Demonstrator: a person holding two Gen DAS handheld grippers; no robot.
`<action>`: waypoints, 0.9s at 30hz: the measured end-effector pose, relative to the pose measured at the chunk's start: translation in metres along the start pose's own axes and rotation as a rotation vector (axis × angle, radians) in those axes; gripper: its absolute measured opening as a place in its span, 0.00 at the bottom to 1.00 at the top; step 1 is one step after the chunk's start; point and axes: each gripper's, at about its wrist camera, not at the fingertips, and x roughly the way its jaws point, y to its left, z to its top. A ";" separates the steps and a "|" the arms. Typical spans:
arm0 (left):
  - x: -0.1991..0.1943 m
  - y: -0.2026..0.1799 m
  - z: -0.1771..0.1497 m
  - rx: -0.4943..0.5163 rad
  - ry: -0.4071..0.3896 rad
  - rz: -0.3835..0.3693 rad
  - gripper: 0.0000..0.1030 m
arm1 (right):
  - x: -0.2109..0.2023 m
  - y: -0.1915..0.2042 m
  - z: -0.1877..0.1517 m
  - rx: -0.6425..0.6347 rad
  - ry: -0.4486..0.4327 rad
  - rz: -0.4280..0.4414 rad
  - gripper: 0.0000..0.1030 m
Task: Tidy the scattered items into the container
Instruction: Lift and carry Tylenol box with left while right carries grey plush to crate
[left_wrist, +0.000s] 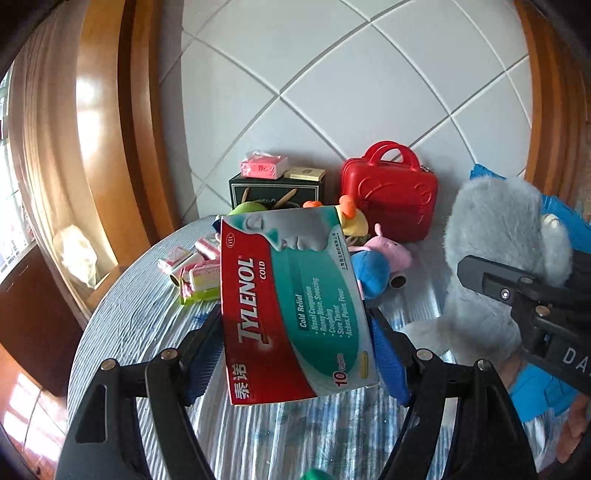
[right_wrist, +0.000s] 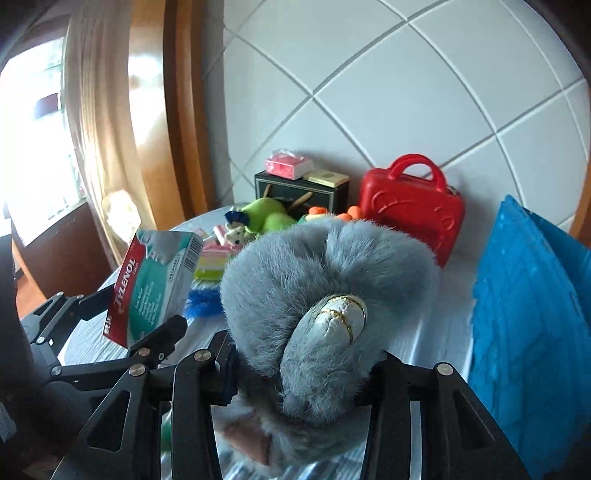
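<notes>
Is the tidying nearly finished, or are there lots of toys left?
Not nearly. Nothing visibly put away yet. In hand: the left gripper holds the Tylenol box, and the right gripper holds the grey plush. Left on the table: the pig toy, green plush and small packets.

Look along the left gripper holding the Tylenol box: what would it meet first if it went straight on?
Probably the plush toys: the blue and pink pig toy lies on the table beyond the Tylenol box held in the left gripper jaws. Depth is unclear; the red case stands farther back.
</notes>
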 end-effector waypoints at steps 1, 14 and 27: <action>-0.004 -0.002 0.001 0.006 -0.009 -0.007 0.72 | -0.005 0.000 0.000 0.001 -0.004 -0.012 0.40; 0.002 -0.021 -0.004 0.016 0.001 -0.056 0.72 | -0.020 -0.021 0.000 0.037 -0.020 -0.110 0.40; 0.023 -0.027 -0.027 0.028 0.074 -0.058 0.72 | -0.008 -0.032 -0.014 0.050 0.016 -0.075 0.39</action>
